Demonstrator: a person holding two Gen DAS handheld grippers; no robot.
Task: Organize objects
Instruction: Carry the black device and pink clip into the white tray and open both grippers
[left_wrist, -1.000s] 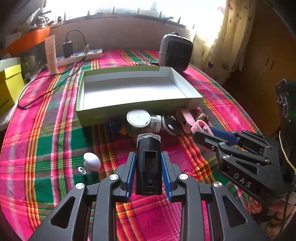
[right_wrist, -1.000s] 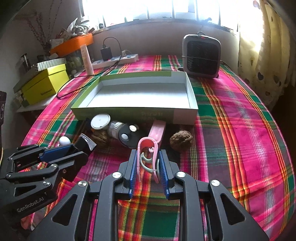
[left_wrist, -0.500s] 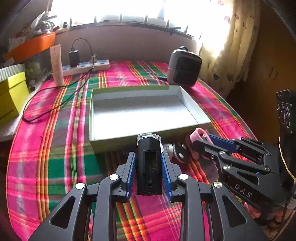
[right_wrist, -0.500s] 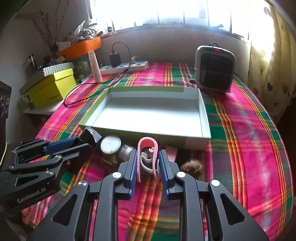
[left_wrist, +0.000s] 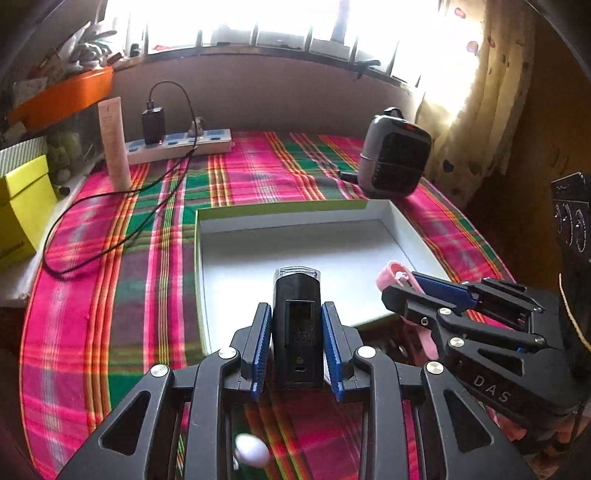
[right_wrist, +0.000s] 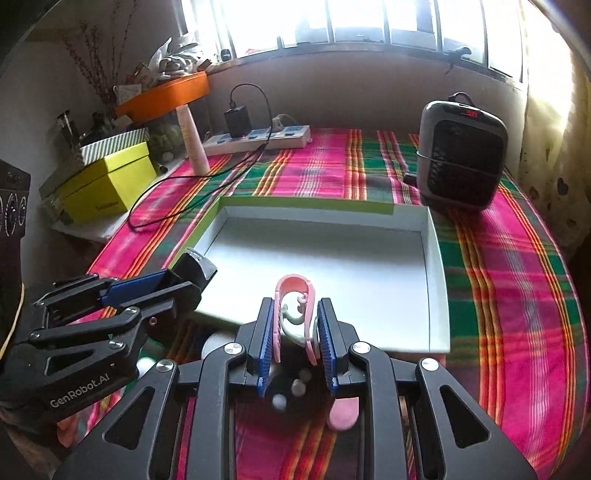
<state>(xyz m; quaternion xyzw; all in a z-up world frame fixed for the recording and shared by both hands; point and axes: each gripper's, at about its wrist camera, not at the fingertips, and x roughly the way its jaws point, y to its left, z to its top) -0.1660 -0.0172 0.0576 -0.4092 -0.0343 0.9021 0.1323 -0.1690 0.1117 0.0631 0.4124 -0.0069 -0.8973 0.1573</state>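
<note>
My left gripper (left_wrist: 296, 310) is shut on an upright black device with a clear cap (left_wrist: 297, 328), held over the near edge of a shallow white box with a green rim (left_wrist: 295, 247). To its right, my right gripper (left_wrist: 413, 284) is shut on a pink clip (left_wrist: 391, 273). In the right wrist view the pink clip (right_wrist: 295, 295) sits between the blue pads of the right gripper (right_wrist: 295, 314), above the near wall of the box (right_wrist: 332, 258). At the left there, the left gripper (right_wrist: 173, 284) holds the black device (right_wrist: 194, 267). Nothing lies inside the box.
A grey heater (right_wrist: 461, 155) stands behind the box at the right. A power strip (left_wrist: 177, 146) with a charger and cable, a pale tube (left_wrist: 114, 144) and a yellow box (right_wrist: 107, 184) are at the back left. A white egg-shaped thing (left_wrist: 253, 452) and a pink piece (right_wrist: 343, 410) lie under the grippers.
Both grippers have moved forward and a little up, from the loose items before the box to its near edge, each keeping its hold. The loose items have slipped below the fingers.
</note>
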